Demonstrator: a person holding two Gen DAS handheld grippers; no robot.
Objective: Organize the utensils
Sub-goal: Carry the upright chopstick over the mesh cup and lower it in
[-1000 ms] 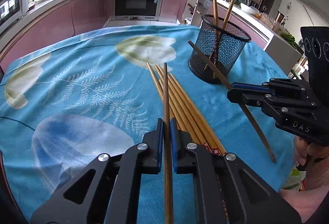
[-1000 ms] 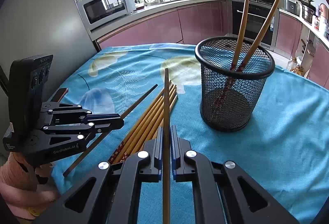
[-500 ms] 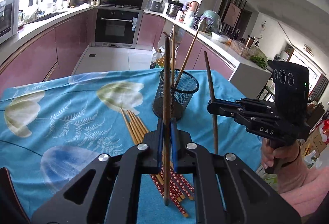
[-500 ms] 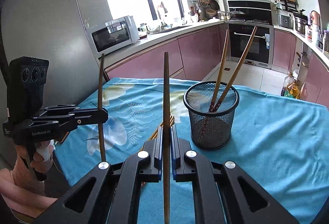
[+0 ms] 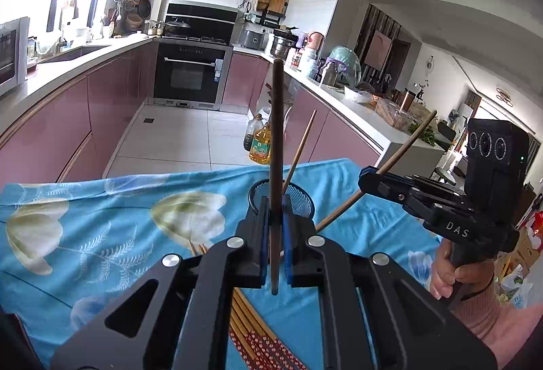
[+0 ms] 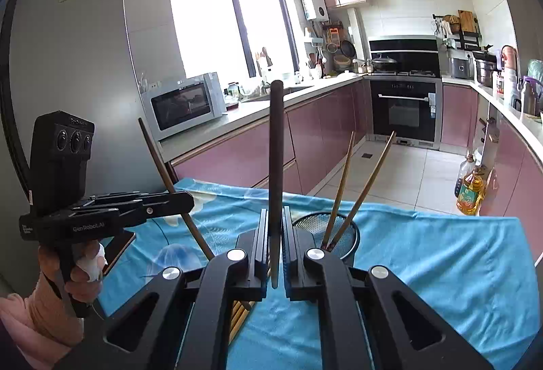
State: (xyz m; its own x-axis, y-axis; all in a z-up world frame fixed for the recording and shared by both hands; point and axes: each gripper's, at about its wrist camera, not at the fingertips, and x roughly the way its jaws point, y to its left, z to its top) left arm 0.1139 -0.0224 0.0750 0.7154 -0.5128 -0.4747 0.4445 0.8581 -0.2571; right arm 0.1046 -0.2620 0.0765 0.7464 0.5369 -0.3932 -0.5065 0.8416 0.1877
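While each pinches one dark wooden chopstick (image 5: 275, 146) upright, left gripper (image 5: 274, 244) and right gripper (image 6: 274, 254) hover over the black mesh cup (image 6: 349, 234), apparently holding two more chopsticks (image 6: 342, 187).

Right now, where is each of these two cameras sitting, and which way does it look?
Left wrist: on the left gripper, looking along its clamped chopstick toward the oven; the right gripper and hand show.
Right wrist: on the right gripper, looking along its chopstick toward the window; the left gripper and hand show.
Shared: mesh cup, blue tablecloth.
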